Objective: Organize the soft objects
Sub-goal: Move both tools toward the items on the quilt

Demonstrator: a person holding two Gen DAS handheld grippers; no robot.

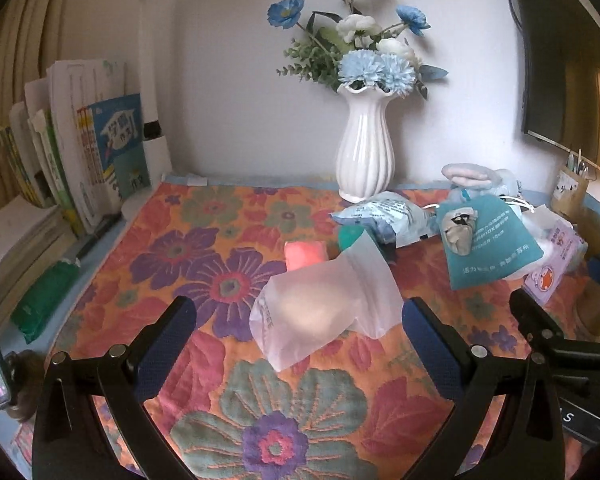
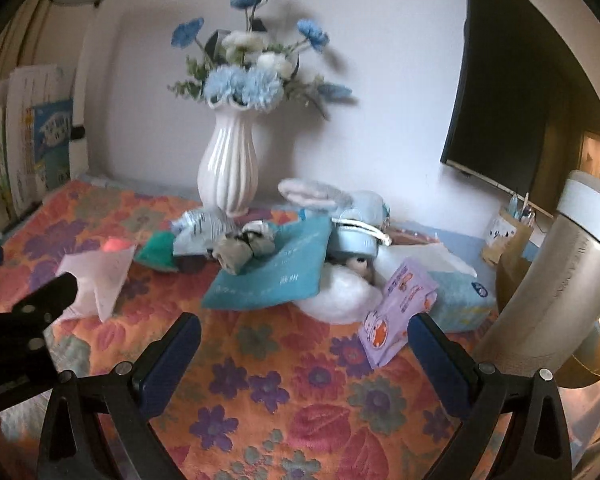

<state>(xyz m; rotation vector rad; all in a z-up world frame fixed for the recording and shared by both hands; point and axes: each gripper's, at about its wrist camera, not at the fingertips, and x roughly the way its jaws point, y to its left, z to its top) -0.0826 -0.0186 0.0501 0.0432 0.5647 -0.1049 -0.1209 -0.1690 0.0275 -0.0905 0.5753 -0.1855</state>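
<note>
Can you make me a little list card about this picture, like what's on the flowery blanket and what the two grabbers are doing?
surface: orange flowery cloth
nearest thing: frosted see-through plastic bag, lying ahead of the left gripper
behind the bag: small pink soft block
back middle: white ribbed vase holding blue and white flowers, upright
right pile: teal fabric pouch, fluffy white plush, purple cartoon packet, mixed together
left edge: row of standing books
left gripper: open, holding nothing
right gripper: open, holding nothing
</note>
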